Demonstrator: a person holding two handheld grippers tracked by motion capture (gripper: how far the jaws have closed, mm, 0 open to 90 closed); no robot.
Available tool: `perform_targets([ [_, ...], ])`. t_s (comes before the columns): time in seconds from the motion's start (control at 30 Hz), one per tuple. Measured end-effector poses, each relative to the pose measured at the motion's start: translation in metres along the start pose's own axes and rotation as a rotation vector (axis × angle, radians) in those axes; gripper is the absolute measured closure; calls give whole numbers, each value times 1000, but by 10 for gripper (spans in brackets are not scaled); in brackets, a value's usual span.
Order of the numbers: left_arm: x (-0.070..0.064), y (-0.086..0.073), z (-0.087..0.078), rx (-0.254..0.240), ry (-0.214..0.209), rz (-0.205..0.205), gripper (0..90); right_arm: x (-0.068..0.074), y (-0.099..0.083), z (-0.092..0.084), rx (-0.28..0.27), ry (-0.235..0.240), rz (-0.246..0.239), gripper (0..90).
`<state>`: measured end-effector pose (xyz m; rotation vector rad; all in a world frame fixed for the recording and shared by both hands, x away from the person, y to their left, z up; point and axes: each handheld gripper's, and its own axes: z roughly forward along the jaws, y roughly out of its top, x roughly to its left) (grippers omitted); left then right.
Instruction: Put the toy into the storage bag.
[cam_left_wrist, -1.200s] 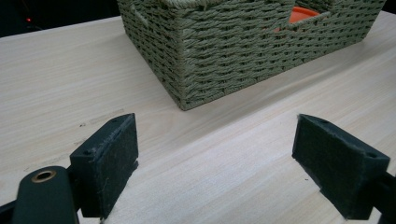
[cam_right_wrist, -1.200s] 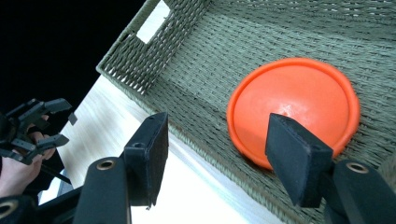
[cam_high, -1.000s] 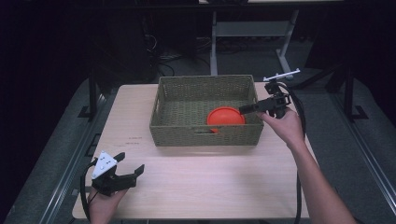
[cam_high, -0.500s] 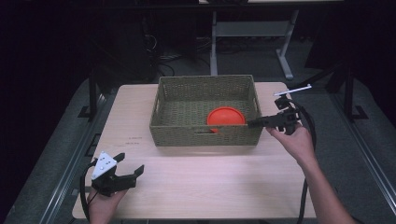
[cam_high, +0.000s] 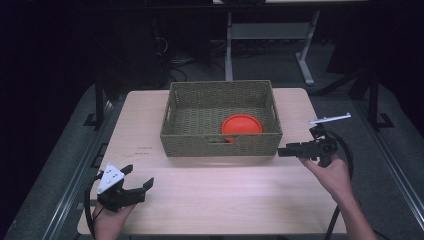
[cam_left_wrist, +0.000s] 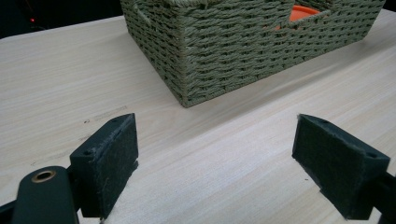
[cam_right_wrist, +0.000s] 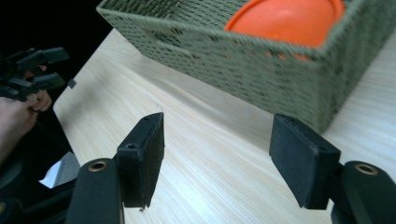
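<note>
No readable labels anywhere: orange disc (cam_high: 242, 123) sits in the basket (cam_high: 220, 145) mid-frame, right claw (cam_high: 281, 151) and left claw (cam_high: 137, 182) both released (nothing between them).

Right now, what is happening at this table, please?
A person works at a light wooden table with a black two-jaw gripper in each hand. A round orange disc lies inside the green woven basket, at its right front corner. The right gripper has drawn back out of the basket and now points at its right end from outside; its jaws have just been opening and hold nothing. The left gripper waits open near the table's front left corner.
</note>
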<state>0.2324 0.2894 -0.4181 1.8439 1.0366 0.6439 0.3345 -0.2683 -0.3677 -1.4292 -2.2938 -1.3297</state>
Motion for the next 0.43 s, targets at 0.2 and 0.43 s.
perform_targets([
  [0.2, 1, -1, 0, -1, -1, -4, 139, -8, -27, -2, 1, 20, 19, 332],
  [0.43, 0, -1, 1, 6, -4, 6, 139, -16, -57, -4, -20, 17, 29, 314],
])
